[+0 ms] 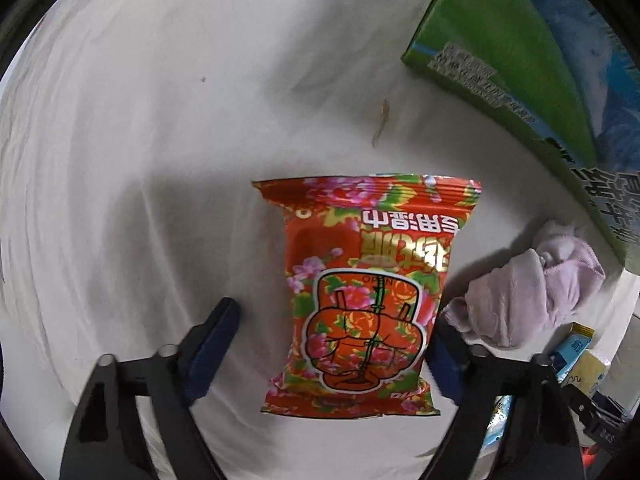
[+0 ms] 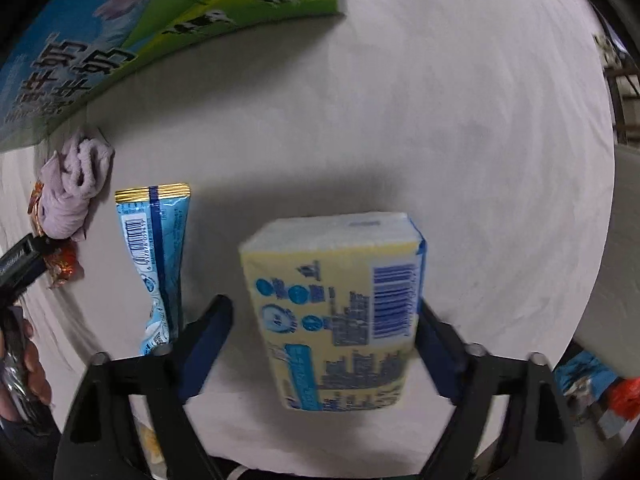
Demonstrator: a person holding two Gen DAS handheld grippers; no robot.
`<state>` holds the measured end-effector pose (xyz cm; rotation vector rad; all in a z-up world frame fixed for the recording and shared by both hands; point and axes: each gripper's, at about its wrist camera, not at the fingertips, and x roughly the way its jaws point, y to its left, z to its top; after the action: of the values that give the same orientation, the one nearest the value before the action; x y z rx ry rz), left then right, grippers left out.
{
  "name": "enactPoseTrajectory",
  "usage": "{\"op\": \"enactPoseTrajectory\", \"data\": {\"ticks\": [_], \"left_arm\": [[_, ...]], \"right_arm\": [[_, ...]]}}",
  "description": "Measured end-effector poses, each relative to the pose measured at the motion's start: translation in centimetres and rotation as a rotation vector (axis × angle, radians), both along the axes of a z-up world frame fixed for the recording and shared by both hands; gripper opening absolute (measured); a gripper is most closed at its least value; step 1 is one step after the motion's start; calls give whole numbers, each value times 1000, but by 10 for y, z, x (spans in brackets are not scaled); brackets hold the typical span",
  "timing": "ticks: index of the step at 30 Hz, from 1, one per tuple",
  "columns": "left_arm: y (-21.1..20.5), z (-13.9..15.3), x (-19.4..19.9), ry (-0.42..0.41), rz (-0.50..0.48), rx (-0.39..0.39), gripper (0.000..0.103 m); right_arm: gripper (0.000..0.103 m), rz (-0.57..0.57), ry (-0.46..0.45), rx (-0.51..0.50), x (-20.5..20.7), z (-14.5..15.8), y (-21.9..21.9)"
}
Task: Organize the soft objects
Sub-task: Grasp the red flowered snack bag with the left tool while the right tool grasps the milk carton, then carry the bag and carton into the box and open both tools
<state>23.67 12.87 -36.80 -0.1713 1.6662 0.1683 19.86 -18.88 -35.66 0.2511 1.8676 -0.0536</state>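
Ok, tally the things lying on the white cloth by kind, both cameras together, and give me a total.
Red floral wipes packet: 1
Yellow tissue pack: 1
Blue sachet with gold-striped end: 1
Lilac rolled cloth: 1
Green and blue printed carton: 1
Total: 5

Left hand-held gripper [image 1: 336,340] and right hand-held gripper [image 2: 324,340] pointing down, jaws apparently apart.
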Motion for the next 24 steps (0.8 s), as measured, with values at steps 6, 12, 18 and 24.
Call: {"op": "enactPoseTrajectory", "data": {"ticks": [6,12,18,24], "left_arm": [[-16,13,-27,-28,-61,28,45],[-47,21,-84,-4,-111,-10,45],[-93,9,-118,18,-245,14,45],[-116,14,-91,1,-268,55,47]], "right_arm": [[66,10,8,13,-22,-4,9],[66,46,24,32,-50,-5,28],[66,54,1,-2,-66,-9,42],[66,49,-1,-19,-69,-17,47]]}}
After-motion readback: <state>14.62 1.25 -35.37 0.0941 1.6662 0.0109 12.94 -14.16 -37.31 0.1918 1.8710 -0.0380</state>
